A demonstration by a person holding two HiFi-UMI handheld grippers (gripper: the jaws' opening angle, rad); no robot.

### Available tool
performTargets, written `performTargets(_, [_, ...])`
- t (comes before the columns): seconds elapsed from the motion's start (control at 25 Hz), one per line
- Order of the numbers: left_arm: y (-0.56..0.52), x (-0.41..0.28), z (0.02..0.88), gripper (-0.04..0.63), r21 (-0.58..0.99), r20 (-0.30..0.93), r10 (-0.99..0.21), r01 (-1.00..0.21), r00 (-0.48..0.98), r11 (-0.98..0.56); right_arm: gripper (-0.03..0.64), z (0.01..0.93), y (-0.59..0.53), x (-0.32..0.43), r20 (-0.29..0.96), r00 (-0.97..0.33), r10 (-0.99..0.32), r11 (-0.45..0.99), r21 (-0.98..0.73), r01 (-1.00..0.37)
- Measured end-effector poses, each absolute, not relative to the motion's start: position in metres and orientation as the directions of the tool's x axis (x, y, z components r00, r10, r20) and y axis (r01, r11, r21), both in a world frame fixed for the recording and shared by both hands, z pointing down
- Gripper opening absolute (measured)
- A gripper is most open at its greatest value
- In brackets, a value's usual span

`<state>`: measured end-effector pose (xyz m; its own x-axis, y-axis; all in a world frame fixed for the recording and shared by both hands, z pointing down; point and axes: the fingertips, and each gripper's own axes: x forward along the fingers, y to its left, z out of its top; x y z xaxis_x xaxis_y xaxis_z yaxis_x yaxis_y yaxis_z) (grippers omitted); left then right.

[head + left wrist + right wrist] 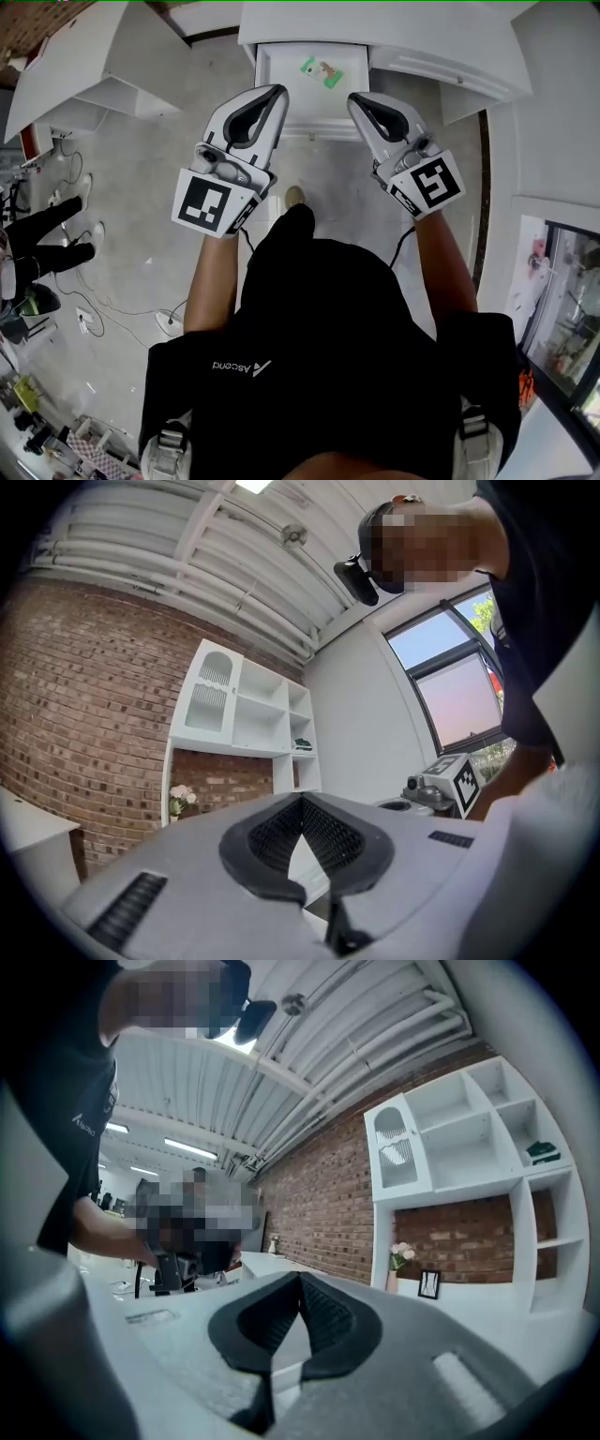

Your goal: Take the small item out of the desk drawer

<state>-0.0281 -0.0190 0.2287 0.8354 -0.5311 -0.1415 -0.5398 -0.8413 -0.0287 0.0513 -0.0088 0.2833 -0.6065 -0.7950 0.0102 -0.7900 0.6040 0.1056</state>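
The white desk drawer [272, 70] stands pulled out at the top centre of the head view. Inside it lies a small green and white item [322, 70]. My left gripper [278, 91] is held above the drawer's front left corner, jaws shut and empty. My right gripper [354, 97] hovers over the front right corner, also shut with nothing in it. Both point toward the drawer and neither touches the item. In the left gripper view the fingertips [302, 801] meet at a point. The right gripper view shows the same closed tips [300, 1279].
The white desk top [450, 37] spans the top of the head view. Another white desk [84, 66] stands at the left, with a person's legs [47, 230] and floor cables [103, 314] below it. A white wall shelf [244, 710] hangs on a brick wall.
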Motion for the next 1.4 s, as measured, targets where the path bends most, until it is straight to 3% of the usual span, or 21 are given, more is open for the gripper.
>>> performTargets(0.76, [-0.187, -0.039, 0.287, -0.002, 0.053, -0.117, -0.479, -0.476, 0.87, -0.878, 0.018, 0.388, -0.18, 0.037, 0.317, -0.534, -0.784, 0.6, 0.162, -0.784])
performTargets(1.04, [-0.219, -0.018, 0.3, -0.002, 0.058, -0.095, -0.52, -0.516, 0.849, -0.854, 0.07, 0.449, -0.217, 0.057, 0.468, -0.533, -0.705, 0.66, 0.155, -0.736])
performTargets(1.4, [-0.256, -0.013, 0.328, -0.002, 0.08, -0.064, -0.569, -0.564, 0.82, -0.822, 0.188, 0.557, -0.262, 0.076, 0.666, -0.469, -0.58, 0.693, 0.101, -0.714])
